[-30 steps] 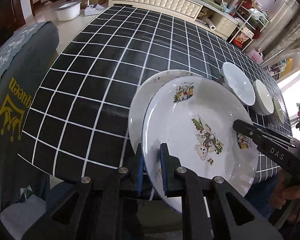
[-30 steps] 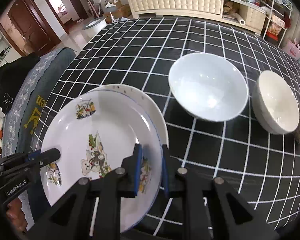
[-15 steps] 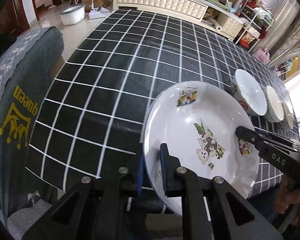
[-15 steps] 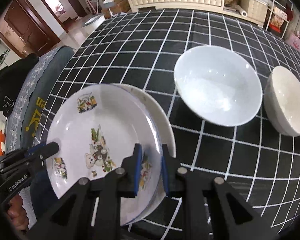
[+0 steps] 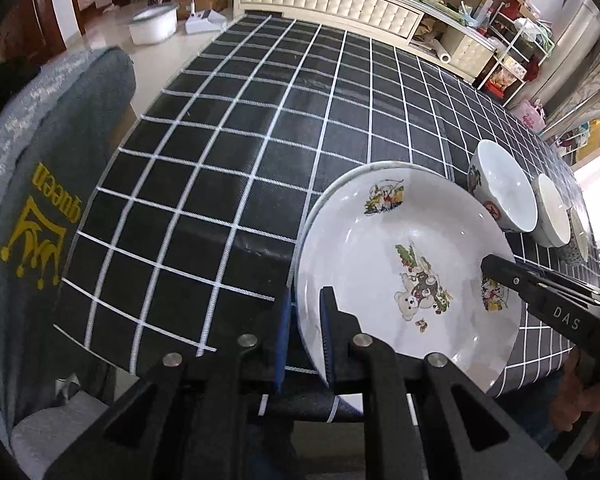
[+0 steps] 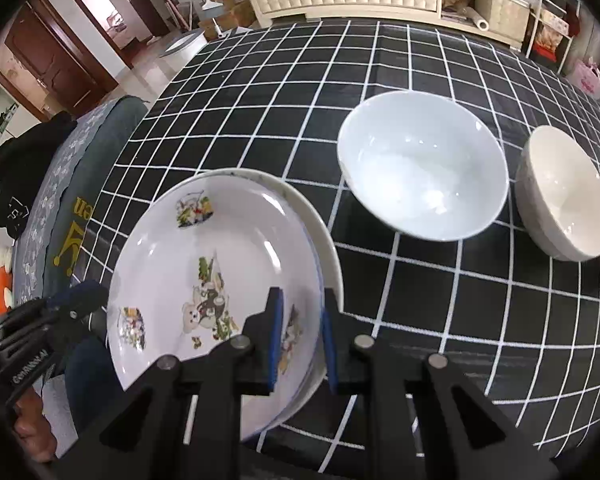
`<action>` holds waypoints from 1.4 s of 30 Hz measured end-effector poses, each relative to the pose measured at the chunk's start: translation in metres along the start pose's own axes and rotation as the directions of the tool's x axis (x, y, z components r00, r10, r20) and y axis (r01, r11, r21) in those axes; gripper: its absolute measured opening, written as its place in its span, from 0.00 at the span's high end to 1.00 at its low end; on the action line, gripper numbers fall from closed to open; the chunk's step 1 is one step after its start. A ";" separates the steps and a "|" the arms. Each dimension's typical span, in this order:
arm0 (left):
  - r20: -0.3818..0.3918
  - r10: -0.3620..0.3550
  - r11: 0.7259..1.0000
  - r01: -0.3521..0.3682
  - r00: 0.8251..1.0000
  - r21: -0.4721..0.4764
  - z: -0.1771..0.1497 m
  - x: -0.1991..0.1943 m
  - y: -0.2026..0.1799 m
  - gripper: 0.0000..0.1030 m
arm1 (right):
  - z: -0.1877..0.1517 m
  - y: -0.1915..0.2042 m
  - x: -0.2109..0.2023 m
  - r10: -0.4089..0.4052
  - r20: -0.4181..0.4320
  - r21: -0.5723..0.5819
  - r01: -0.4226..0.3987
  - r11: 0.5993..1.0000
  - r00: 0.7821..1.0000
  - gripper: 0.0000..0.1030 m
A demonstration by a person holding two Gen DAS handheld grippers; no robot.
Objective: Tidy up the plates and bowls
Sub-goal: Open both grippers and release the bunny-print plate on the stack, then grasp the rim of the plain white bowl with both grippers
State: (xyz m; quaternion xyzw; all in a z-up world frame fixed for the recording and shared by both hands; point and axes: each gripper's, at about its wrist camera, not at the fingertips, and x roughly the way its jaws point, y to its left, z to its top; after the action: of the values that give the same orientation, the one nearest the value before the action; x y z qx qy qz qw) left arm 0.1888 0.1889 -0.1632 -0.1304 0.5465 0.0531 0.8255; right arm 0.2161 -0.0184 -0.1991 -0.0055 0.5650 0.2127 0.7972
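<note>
Here, both grippers pinch the bear plate (image 6: 204,264) by opposite rims above the plain plate (image 6: 324,252) on the table (image 5: 228,152); lowering it level (rims aligned) nests them.

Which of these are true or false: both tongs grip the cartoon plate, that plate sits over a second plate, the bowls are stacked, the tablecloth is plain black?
1. Both tongs grip the cartoon plate: true, left tongs and right tongs each clamp its rim.
2. It sits over a second plate: true.
3. The bowls are stacked: false. The white bowl and cream bowl stand side by side.
4. The tablecloth is plain black: false, it has a white grid.
</note>
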 end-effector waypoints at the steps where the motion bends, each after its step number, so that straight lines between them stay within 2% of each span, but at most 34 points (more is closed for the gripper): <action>1: 0.010 0.007 1.000 -0.007 1.000 0.010 0.000 -0.005 -0.002 0.88 | -0.001 -0.001 -0.001 0.013 -0.006 0.006 -0.013 1.000 1.000 0.75; 4: 0.027 0.011 1.000 -0.012 1.000 0.025 0.000 -0.014 -0.008 0.88 | -0.004 -0.002 -0.005 0.062 -0.013 0.024 -0.062 0.998 0.998 0.63; 6: 0.036 0.011 0.999 -0.012 0.999 0.033 -0.001 -0.019 -0.013 0.88 | -0.006 0.000 -0.010 0.063 -0.001 0.013 -0.063 0.998 0.998 0.59; 7: 0.038 0.009 0.999 -0.010 0.999 0.035 -0.002 -0.021 -0.015 0.88 | -0.007 0.002 -0.013 0.035 0.012 0.001 -0.035 0.999 0.999 0.47; 8: 0.041 0.007 0.999 -0.009 0.999 0.039 -0.002 -0.022 -0.017 0.88 | -0.008 0.002 -0.016 0.005 0.028 -0.008 -0.005 1.000 1.000 0.28; 10: 0.048 0.005 0.999 -0.007 0.999 0.046 -0.005 -0.026 -0.023 0.88 | -0.010 -0.001 -0.021 0.008 0.044 -0.009 -0.008 1.000 0.999 0.18; 14: 0.057 -0.011 0.998 0.007 0.998 0.062 -0.009 -0.033 -0.035 0.86 | -0.010 -0.012 -0.033 0.018 0.059 0.003 -0.018 1.000 0.998 0.16; 21: 0.100 -0.070 0.992 0.058 0.993 0.115 -0.010 -0.050 -0.066 0.66 | -0.010 -0.032 -0.064 -0.013 0.118 0.006 0.013 1.000 0.993 0.14; 29: 0.132 -0.114 0.978 0.088 0.985 0.189 -0.001 -0.061 -0.112 0.61 | -0.009 -0.068 -0.094 -0.053 0.153 0.031 0.048 0.998 0.987 0.14; 30: 0.132 -0.119 0.976 0.091 0.984 0.199 0.002 -0.061 -0.118 0.57 | -0.009 -0.072 -0.097 -0.058 0.158 0.029 0.054 0.998 0.986 0.14; 32: 0.137 -0.129 0.973 0.098 0.982 0.211 0.004 -0.062 -0.126 0.52 | -0.006 -0.079 -0.101 -0.067 0.163 0.030 0.063 0.998 0.984 0.14; 34: 0.138 -0.136 0.969 0.102 0.981 0.225 0.008 -0.063 -0.134 0.51 | -0.003 -0.085 -0.104 -0.067 0.171 0.028 0.063 0.998 0.983 0.14; 36: 0.138 -0.137 0.966 0.102 0.981 0.236 0.012 -0.062 -0.142 0.45 | 0.003 -0.091 -0.106 -0.070 0.178 0.023 0.067 0.997 0.981 0.14; 40: 0.135 -0.147 0.960 0.108 0.980 0.260 0.023 -0.059 -0.156 0.44 | 0.016 -0.097 -0.106 -0.087 0.183 0.002 0.088 0.996 0.979 0.14; 42: 0.134 -0.142 0.958 0.102 0.981 0.270 0.029 -0.055 -0.162 0.37 | 0.025 -0.097 -0.104 -0.098 0.188 -0.018 0.104 0.994 0.977 0.14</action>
State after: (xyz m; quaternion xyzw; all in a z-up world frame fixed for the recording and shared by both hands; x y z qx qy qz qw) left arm 0.2299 0.0444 -0.0764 -0.0495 0.4753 -0.0607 0.8763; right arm 0.2439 -0.1350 -0.1186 -0.0250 0.4838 0.1792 0.8563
